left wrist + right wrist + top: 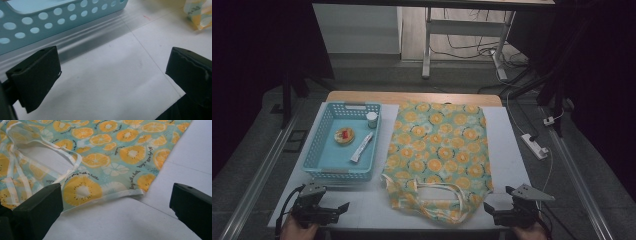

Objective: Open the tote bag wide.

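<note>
A tote bag (pixel 439 150) printed with orange slices lies flat on the white table, its handles (pixel 439 192) toward the front edge. A light blue basket (pixel 343 141) stands to its left, holding a round tin (pixel 344 135), a white tube (pixel 362 147) and a small white jar (pixel 371 119). My left gripper (pixel 343 207) rests open at the front left, just before the basket wall (pixel 62 17). At the front right my right gripper (pixel 488 210) is open beside the bag's near corner (pixel 120 192). Nothing sits between either pair of jaws.
The white table (pixel 512 150) has bare surface on the right of the bag and along the front. A power strip (pixel 534 146) and cables lie on the floor at the right. A desk frame (pixel 462 40) stands beyond the table.
</note>
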The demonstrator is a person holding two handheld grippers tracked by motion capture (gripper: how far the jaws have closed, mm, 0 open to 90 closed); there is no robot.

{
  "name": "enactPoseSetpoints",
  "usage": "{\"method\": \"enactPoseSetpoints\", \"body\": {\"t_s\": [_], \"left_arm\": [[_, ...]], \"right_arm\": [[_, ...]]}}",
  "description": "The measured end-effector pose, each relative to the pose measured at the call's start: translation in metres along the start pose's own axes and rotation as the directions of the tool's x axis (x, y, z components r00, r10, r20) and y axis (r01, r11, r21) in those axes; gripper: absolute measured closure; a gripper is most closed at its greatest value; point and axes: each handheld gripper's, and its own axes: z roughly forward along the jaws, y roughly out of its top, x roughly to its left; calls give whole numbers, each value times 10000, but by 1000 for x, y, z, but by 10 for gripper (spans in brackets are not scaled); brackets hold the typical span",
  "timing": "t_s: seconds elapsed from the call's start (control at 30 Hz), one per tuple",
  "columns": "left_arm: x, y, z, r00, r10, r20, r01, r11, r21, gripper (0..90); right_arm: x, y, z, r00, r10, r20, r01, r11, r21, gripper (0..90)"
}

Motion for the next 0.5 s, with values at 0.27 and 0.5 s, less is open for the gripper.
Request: {"method": "enactPoseSetpoints", "body": {"t_s": [0.27, 0.5], "left_arm": [[1, 0, 0, 9998, 3, 194, -3, 10000, 26, 0], [0, 1, 1, 9992, 197, 342, -201, 9997, 117, 0]], "right_arm": [[0, 1, 2, 9998, -17, -191, 19, 9999, 133, 0], [0, 1, 3, 9997, -106, -229, 113, 9995, 280, 0]]}}
